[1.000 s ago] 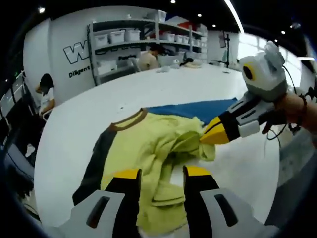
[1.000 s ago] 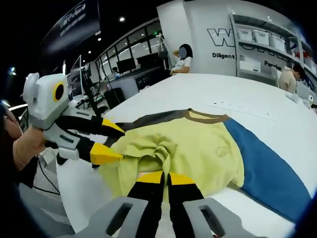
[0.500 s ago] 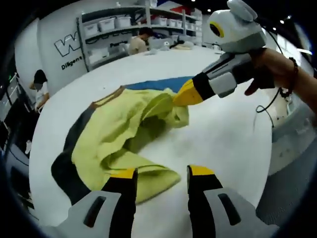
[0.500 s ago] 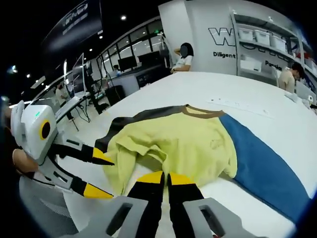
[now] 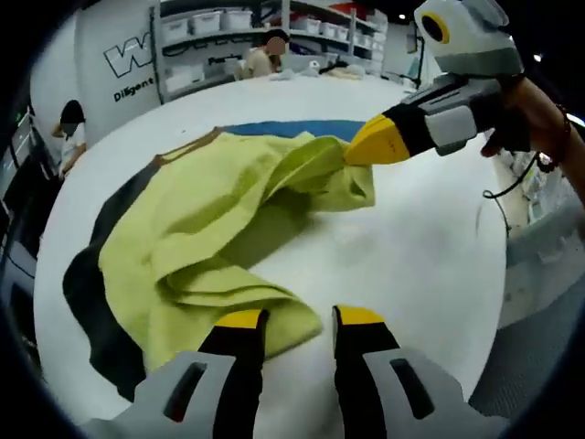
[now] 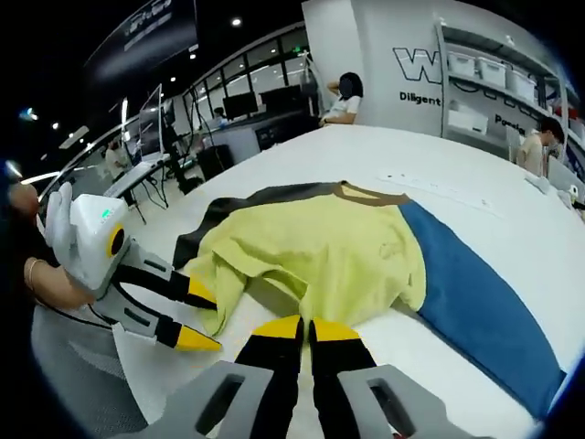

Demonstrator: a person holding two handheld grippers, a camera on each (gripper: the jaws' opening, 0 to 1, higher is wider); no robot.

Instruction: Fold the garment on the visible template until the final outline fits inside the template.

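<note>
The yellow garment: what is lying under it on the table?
Under the yellow garment a blue template shows on one side and a dark panel on the other, both on the white table. How far they extend beneath is covered by the fabric.

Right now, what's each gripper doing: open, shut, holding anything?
Left gripper: open, holding nothing.
Right gripper: shut on the yellow garment.

1. In the left gripper view, bare white table (image 5: 430, 247) stretches across the right half of the frame, open for passage.
2. The crumpled yellow garment (image 5: 210, 229) covers the left and centre, its hem just ahead of the left gripper (image 5: 297, 320).
3. The right gripper (image 5: 366, 146) blocks the upper right, pinching the garment's raised edge.
4. In the right gripper view, the blue template (image 6: 475, 293) lies flat at right.
</note>
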